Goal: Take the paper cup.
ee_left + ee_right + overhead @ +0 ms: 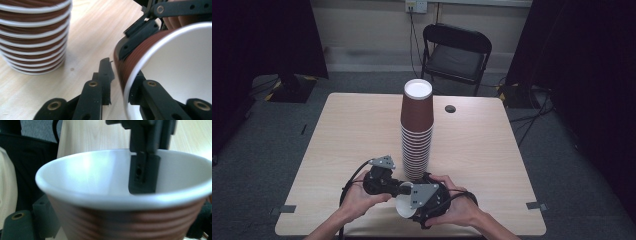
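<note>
A single brown paper cup (403,206) is held on its side at the near edge of the table (352,135), at 6 o'clock from the tall stack of cups (416,131), its body clamped between the jaws of the right gripper (424,200). The left gripper (396,189) is set at the rim, one jaw inside the white mouth and one outside along the ribbed wall (127,65); its jaws are parted slightly, and contact of the pads with the wall cannot be told.
</note>
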Available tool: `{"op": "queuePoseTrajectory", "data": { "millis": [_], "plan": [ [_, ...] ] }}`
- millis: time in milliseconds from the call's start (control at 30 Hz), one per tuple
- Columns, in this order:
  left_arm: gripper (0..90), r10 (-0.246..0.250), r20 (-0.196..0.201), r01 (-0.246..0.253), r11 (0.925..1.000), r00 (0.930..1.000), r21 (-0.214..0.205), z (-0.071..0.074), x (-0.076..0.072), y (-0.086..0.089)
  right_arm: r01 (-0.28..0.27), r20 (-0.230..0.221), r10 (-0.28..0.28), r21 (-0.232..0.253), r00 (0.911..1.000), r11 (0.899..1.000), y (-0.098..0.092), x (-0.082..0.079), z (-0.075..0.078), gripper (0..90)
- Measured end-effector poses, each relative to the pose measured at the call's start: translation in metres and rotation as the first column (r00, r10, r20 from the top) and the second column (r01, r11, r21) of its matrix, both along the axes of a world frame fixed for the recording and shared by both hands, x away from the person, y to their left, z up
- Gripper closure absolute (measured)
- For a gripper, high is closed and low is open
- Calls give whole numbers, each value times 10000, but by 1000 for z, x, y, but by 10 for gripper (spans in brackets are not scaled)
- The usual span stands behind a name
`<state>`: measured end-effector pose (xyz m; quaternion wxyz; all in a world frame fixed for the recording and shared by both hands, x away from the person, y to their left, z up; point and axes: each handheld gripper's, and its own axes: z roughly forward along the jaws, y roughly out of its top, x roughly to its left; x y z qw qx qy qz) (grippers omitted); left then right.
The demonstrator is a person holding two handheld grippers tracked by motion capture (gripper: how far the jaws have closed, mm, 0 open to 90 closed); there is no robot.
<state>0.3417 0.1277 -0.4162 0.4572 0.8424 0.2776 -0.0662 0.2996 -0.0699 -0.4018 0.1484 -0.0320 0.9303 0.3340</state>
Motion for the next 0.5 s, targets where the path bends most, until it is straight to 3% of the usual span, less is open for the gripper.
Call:
{"op": "queuePoseTrajectory", "data": {
  "millis": [100,200,367,500],
  "plan": [
    [787,-12,129,15,9998,9999,-209,1,-1,3,87,-72,-86,150,9999,9998,-2,2,2,112],
    [755,346,234,-330,9974,9991,-637,2,-2,7,343,-173,-336,419,9993,9985,-6,3,2,114],
    [712,553,731,-498,9959,9958,-760,5,-4,15,686,-432,-650,877,9969,9938,-12,5,-1,114],
    [707,690,871,-598,9928,9938,-1040,6,-4,18,941,-644,-873,1107,9941,9894,-19,8,-3,116]
  ]
}}
